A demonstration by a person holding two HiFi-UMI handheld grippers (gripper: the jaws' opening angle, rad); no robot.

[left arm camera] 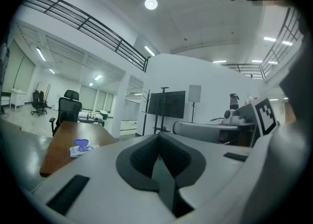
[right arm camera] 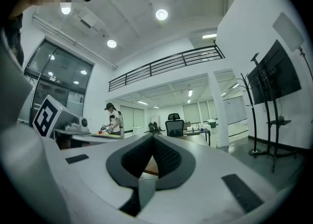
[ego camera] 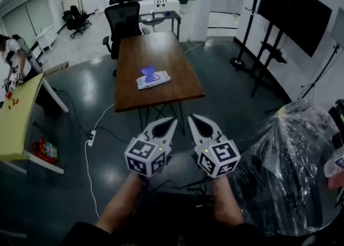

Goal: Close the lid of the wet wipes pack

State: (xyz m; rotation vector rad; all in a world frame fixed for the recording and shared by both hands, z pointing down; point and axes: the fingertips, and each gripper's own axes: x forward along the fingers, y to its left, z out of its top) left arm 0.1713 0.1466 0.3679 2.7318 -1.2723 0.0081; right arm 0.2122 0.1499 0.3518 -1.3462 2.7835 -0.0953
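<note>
On table (ego camera: 156,46): 1 wet wipes pack (ego camera: 154,80), lid (ego camera: 149,71) up | hand-held grippers (ego camera: 172,121) (ego camera: 192,117): 2

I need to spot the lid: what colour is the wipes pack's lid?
The lid is purple, clearest in the head view.

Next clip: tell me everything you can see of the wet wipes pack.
The wet wipes pack is a flat, pale, soft-looking pouch. It lies slightly askew on the brown wooden table, toward the table's near end. Its purple lid is open, flipped up from the top of the pack. Only the table touches it. Any print on it is too small to read.
</note>
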